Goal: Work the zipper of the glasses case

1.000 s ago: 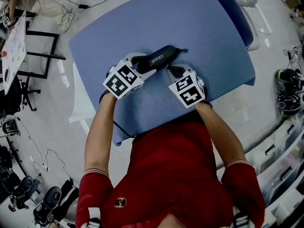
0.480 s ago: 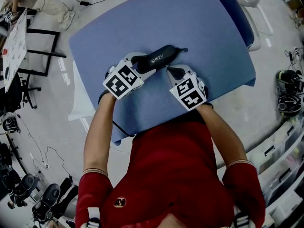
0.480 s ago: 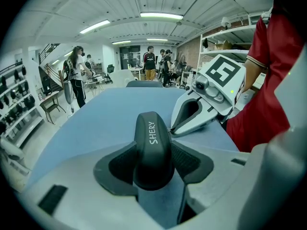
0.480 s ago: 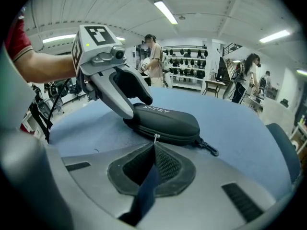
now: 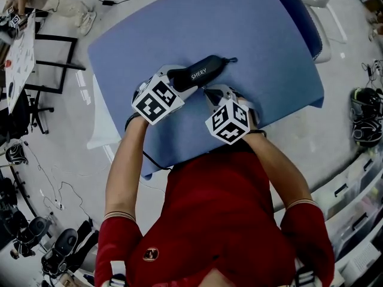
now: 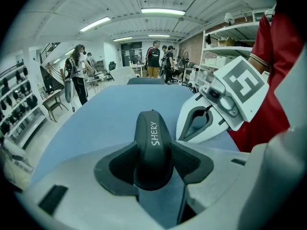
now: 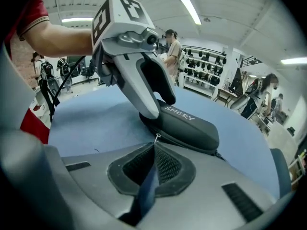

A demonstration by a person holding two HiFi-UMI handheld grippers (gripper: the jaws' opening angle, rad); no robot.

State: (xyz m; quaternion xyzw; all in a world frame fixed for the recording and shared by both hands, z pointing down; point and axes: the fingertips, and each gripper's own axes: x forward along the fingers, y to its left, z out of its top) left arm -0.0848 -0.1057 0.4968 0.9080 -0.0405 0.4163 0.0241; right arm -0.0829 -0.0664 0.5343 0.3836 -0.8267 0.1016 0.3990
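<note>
Having just been closed on the pull (image 7: pixel 156 137), the right gripper (image 7: pixel 154 145) is readied for zipping; the case (image 6: pixel 152 133) is clamped by the left gripper (image 6: pixel 153 153).

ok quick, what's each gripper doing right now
left gripper: closed on the glasses case, a pad against each side.
right gripper: closed, tips pinching the zipper pull.

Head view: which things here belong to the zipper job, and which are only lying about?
Job:
- glasses case
- left gripper, jaws clamping the case
- right gripper, jaws shut on the zipper pull
- blue table

Lying about:
- chair beyond the table
- cable on the floor
- dark gear, floor at right
</note>
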